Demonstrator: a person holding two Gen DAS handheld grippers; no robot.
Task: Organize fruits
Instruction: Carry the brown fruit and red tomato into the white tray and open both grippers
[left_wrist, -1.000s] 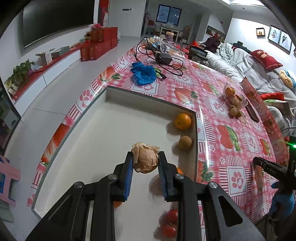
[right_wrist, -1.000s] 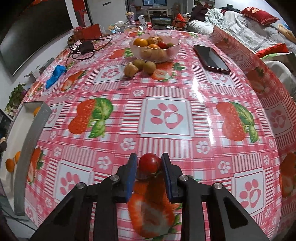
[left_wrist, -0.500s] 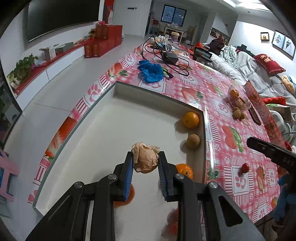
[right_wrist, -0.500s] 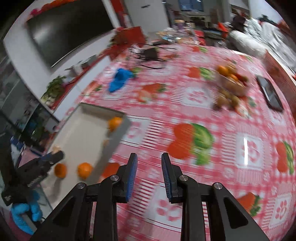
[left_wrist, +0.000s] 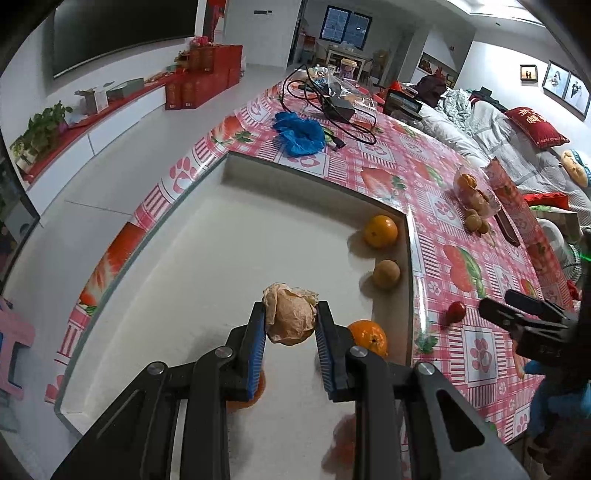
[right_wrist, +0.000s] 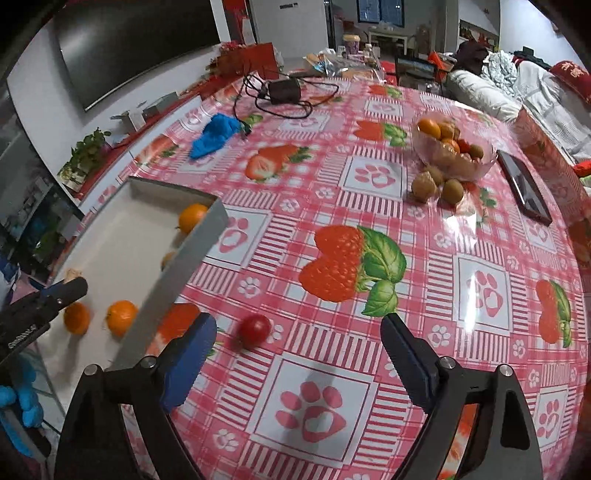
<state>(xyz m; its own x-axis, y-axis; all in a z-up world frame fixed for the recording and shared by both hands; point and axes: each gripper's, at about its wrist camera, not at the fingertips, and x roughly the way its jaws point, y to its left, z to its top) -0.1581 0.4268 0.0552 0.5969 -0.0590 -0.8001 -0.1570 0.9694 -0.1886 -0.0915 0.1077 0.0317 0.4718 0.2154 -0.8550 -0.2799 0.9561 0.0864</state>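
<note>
The big table (right_wrist: 424, 288) wears a red strawberry cloth. A white tray (left_wrist: 221, 236) holds oranges (left_wrist: 381, 231). The left gripper (left_wrist: 290, 322) squeezes a crinkly brown fruit (left_wrist: 290, 318) above the tray. The right gripper (right_wrist: 299, 354) is opening; a small red tomato (right_wrist: 253, 329) lies loose between its fingers.

Far beyond my jaws I see a blue cloth (right_wrist: 214, 134) left, a black charger (right_wrist: 283, 89) ahead, a phone (right_wrist: 524, 187) right.

A table covered in a red strawberry-and-paw-print oilcloth (right_wrist: 369, 177) carries a white tray (right_wrist: 192, 254), a glass fruit bowl (right_wrist: 452, 151), three loose kiwis (right_wrist: 424, 186), a cherry tomato (right_wrist: 253, 329), a phone (right_wrist: 524, 186), a blue cloth (right_wrist: 214, 134) and a cabled charger (right_wrist: 283, 90).
</note>
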